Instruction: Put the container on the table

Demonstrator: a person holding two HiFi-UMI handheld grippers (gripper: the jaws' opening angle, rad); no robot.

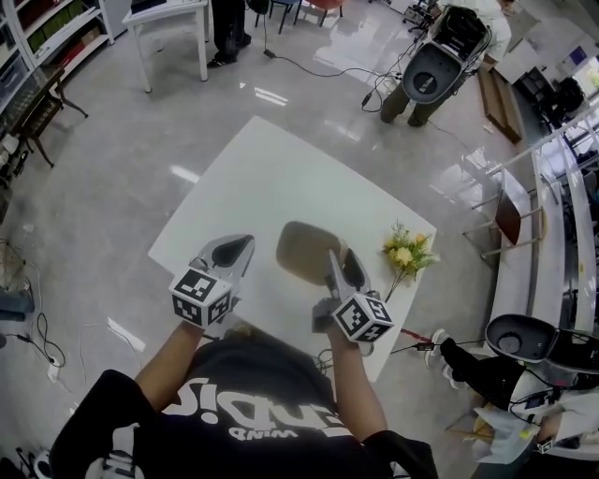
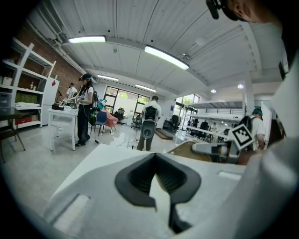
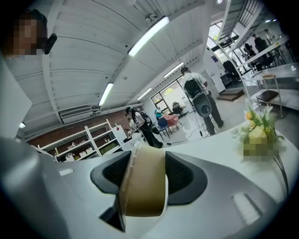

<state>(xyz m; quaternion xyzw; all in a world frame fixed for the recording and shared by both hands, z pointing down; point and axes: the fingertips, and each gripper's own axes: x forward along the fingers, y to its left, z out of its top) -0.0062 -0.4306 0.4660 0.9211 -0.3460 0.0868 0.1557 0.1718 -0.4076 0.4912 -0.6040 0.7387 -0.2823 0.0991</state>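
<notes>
In the head view, a white table (image 1: 271, 178) stands cornerwise on a glossy grey floor (image 1: 122, 159). A sprig of yellow flowers (image 1: 409, 253) lies near the table's right edge. Around it are shelving at the left, a smaller white table (image 1: 173, 23) at the top, a chair (image 1: 510, 220) at the right, and other people at the top and lower right. The person's left gripper (image 1: 245, 245) reaches over the near part of the tabletop. The right gripper (image 1: 344, 269) is beside it, against the near edge of a tan container (image 1: 304, 251) over the middle of the table. This view does not show whether the container touches the surface.

The left gripper view shows what the head view cannot. The left gripper (image 2: 154, 158) has its dark pads meeting at the tips with nothing between them, and only a sliver of white table (image 2: 103, 156) shows through. To the right the container (image 2: 184, 150) appears tilted, with the other gripper's marker cube (image 2: 243, 135) beside it. Behind are a ribbed ceiling with strip lights and people standing at a bench.

In the right gripper view, the right gripper (image 3: 147, 161) is clamped on the container (image 3: 142, 186). The container stands edge-on between the pads, with a clear rim along its left side. The flowers (image 3: 259, 128) lie on the table (image 3: 219, 140) at the right, partly under a mosaic patch.
</notes>
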